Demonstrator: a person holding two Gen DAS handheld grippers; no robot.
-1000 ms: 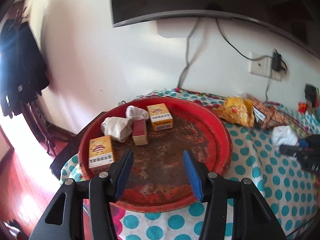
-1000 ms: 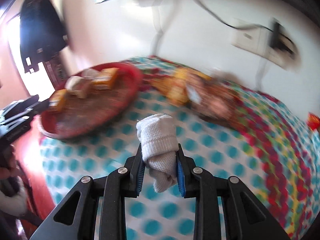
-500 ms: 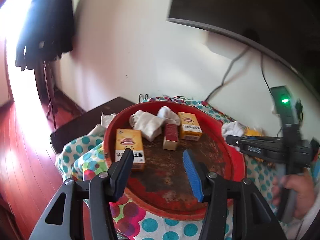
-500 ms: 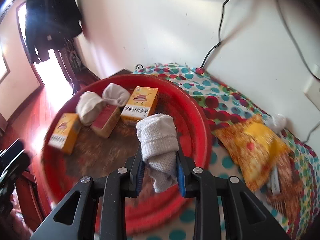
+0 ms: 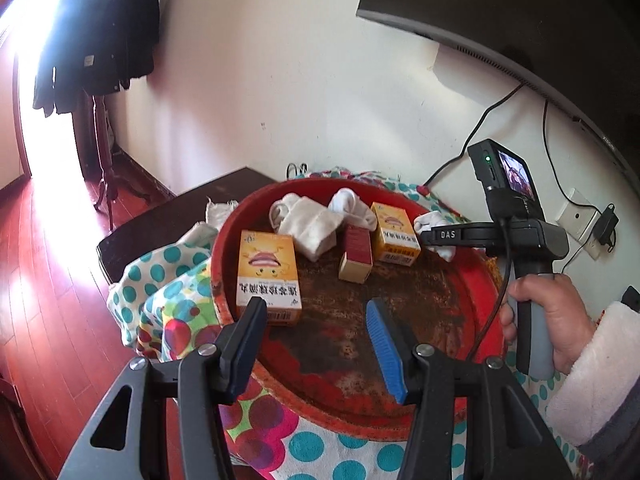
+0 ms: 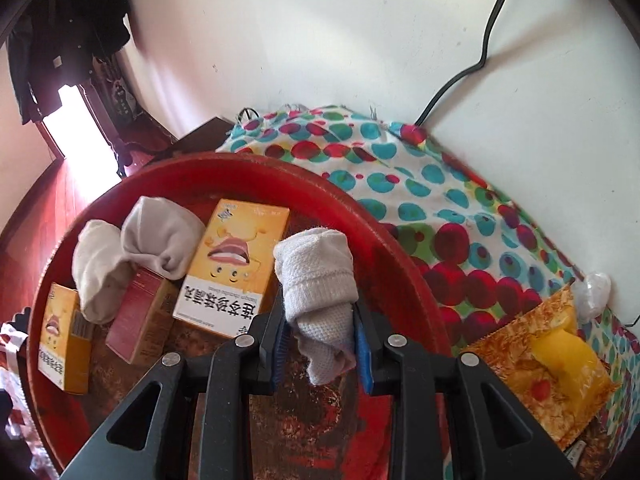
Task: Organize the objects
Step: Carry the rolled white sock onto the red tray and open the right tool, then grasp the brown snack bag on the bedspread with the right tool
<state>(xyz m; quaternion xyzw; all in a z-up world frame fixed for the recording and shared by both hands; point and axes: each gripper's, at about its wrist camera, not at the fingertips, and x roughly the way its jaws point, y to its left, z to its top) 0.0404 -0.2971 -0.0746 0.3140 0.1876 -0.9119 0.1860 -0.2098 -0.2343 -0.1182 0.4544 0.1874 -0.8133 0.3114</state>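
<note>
Right gripper [image 6: 320, 340] over red tray [image 6: 400, 240], rolled white sock [image 6: 320, 276] between its opening jaws.
Sock hangs just right of the far yellow box [image 6: 232, 268]; left gripper [image 5: 316, 344] half open, empty, at tray's near rim.

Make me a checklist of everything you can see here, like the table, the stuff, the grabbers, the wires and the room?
Surface: polka-dot tablecloth under a worn red tray.
Job's things: in the tray, two yellow boxes, a red box, white socks.
Clutter: yellow snack packets on the cloth.
Grippers: left gripper open, empty; right gripper over the tray, jaws opening around a rolled sock.
Cables: black cable down the wall; charger plugged in.
Surroundings: dark clothes hanging, red wooden floor.
</note>
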